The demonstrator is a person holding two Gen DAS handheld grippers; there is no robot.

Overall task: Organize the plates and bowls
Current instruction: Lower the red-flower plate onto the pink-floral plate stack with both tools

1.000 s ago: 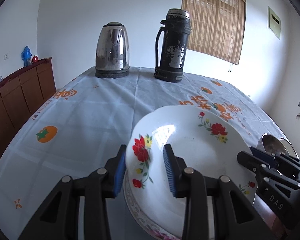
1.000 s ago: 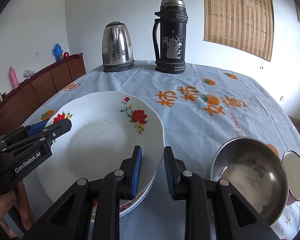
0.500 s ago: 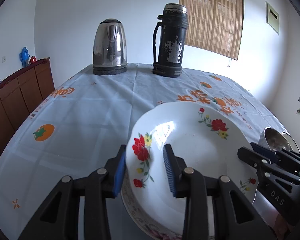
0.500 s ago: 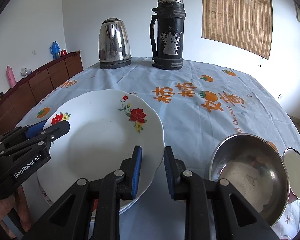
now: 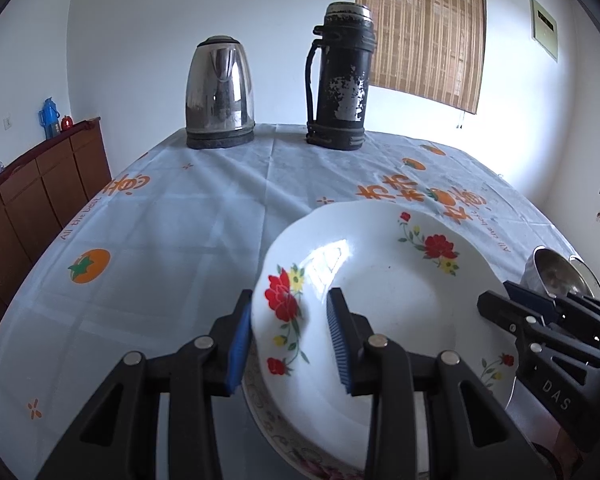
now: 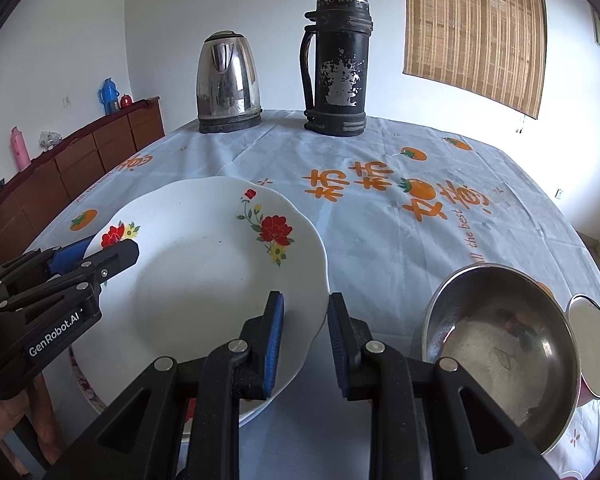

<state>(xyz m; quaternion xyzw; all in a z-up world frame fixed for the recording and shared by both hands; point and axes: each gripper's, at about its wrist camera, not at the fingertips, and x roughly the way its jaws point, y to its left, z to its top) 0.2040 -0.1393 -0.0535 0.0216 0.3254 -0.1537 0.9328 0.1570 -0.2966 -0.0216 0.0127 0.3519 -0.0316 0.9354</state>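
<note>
A white plate with red flowers [image 5: 384, 312] [image 6: 212, 280] is held level above a patterned plate [image 5: 276, 424] underneath. My left gripper [image 5: 288, 344] is shut on the white plate's left rim. My right gripper [image 6: 304, 344] is shut on its right rim; it also shows in the left wrist view [image 5: 548, 332]. A steel bowl [image 6: 500, 340] sits on the table to the right, with a small lidded bowl [image 6: 592, 348] beside it.
A steel kettle [image 5: 220, 92] and a black thermos [image 5: 340, 80] stand at the far end of the table, which has a pale blue cloth [image 5: 172, 216]. A wooden sideboard [image 5: 32, 196] runs along the left wall.
Both grippers have kept their hold on the white plate. The views have shifted slightly, so the plate has lifted a little above the plate below.
</note>
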